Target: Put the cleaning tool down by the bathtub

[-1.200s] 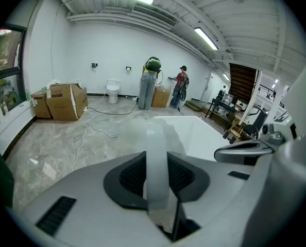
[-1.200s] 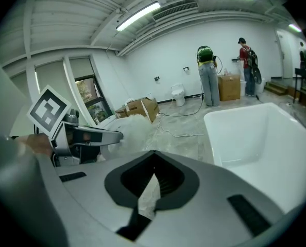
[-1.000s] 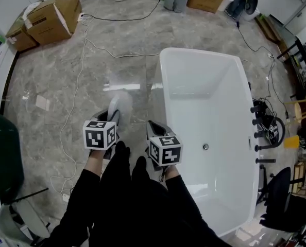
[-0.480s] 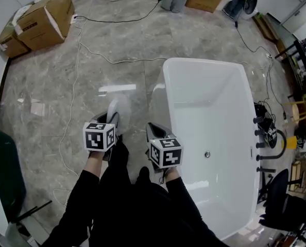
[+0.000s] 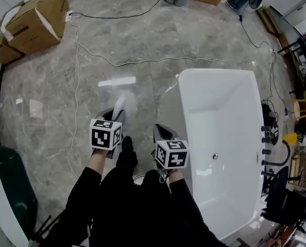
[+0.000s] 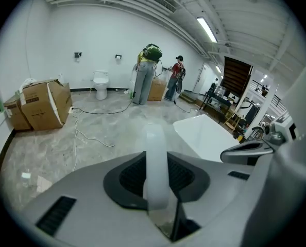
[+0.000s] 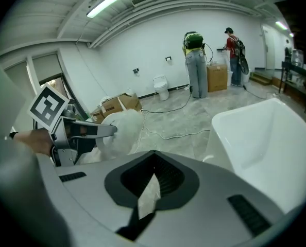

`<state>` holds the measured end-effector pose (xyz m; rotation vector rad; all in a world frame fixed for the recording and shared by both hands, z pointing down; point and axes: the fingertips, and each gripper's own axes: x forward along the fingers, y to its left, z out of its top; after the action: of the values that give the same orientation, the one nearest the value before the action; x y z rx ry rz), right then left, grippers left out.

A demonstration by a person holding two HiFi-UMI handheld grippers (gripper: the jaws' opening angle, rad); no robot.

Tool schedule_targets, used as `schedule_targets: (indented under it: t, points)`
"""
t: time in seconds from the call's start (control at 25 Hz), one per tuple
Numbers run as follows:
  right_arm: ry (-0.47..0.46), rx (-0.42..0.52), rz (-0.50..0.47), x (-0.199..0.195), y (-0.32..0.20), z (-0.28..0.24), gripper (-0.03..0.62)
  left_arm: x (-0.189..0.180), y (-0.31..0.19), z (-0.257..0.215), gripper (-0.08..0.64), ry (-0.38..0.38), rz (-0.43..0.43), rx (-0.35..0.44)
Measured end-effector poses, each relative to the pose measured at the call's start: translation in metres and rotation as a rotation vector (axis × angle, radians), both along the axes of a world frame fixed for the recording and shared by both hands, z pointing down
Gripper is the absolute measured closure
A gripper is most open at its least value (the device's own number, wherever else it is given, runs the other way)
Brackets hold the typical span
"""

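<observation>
1. Left gripper (image 6: 159,210): the jaws are clamped on the cleaning tool (image 6: 155,158), which rises between them as a pale white strip.
2. Right gripper (image 7: 145,210): the jaws are drawn together on a small white scrap (image 7: 150,192). What the scrap is cannot be told.
3. Tool location: in the head view the cleaning tool (image 5: 125,103) juts forward from the left gripper (image 5: 117,115), above the grey floor (image 5: 65,86). It is near the left side of the bathtub (image 5: 220,112). The right gripper (image 5: 163,131) sits between the tool and the tub rim.
4. Task status:
   - Done: the tool has been carried to the tub's side.
   - Not done: the tool is not yet set on the floor.
   - Judged as outstanding: lower the tool beside the tub wall, then release it.
5. View differences:
   - The left gripper view shows only a narrow strip of the tool, with the bathtub (image 6: 207,138) off to the right.
   - The right gripper view shows the tool's fluffy white head (image 7: 123,127) ahead of the left gripper (image 7: 104,131), clear of the floor, with the bathtub (image 7: 266,138) close on the right.
   - Only the head view shows the plan layout, including a cable (image 5: 142,60) lying on the floor beyond the tool.
</observation>
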<state>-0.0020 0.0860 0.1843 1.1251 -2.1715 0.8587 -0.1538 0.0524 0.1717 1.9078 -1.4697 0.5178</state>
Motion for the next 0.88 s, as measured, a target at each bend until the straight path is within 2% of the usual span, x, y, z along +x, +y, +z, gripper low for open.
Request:
schedule_targets:
  t: [0.32,0.6,0.88]
  points:
    - [0.042,-0.021,0.078,-0.008,-0.032,0.015,0.591,-0.013,-0.049,0.011,0.466,0.005,0.087,-0.001]
    - [0.086,-0.025,0.042,-0.006,-0.067,0.046,0.592,-0.011,-0.089,0.041,0.466,0.002,0.088,-0.020]
    - [0.090,-0.026,0.007,-0.004,-0.097,0.102,0.592,0.001,-0.117,0.107,0.466,-0.009,0.106,-0.063]
